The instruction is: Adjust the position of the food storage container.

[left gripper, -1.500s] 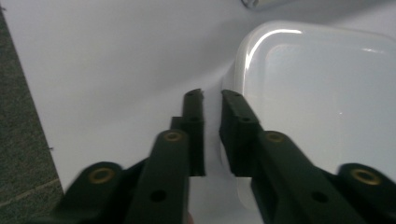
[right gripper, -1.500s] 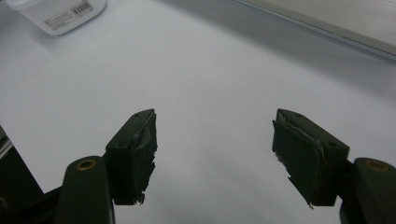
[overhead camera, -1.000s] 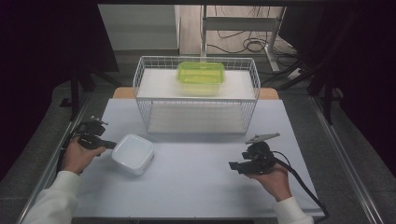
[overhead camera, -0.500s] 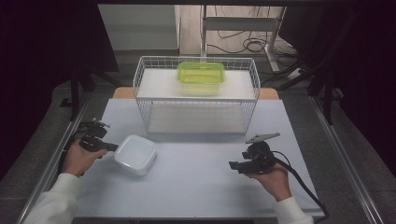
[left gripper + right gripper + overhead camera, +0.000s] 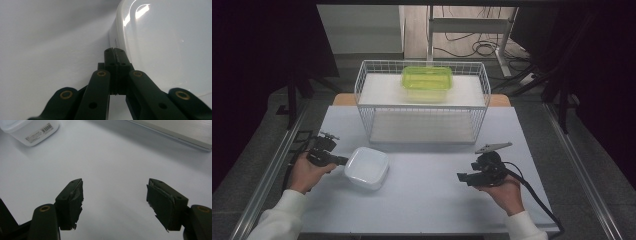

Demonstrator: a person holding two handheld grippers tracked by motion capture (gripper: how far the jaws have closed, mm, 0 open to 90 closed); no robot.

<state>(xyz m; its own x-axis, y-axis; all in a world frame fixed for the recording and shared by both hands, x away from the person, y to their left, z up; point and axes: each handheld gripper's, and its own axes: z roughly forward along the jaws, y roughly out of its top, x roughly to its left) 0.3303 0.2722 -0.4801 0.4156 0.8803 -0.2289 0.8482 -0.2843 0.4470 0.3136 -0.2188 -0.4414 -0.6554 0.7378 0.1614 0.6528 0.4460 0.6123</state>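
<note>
Left gripper (image 5: 343, 160) fingers pressed together, tips against tub (image 5: 367, 167) rim, likely to nudge it across worktop (image 5: 432, 200). Right gripper (image 5: 113, 202) fingers spread, idle, holding nothing.

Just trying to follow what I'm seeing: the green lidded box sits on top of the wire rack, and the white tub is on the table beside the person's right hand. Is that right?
Not quite. The white tub lies on the table beside the person's left hand, with the shut left tool at its rim, as the high view shows. The green lidded box does sit on top of the wire rack.
</note>
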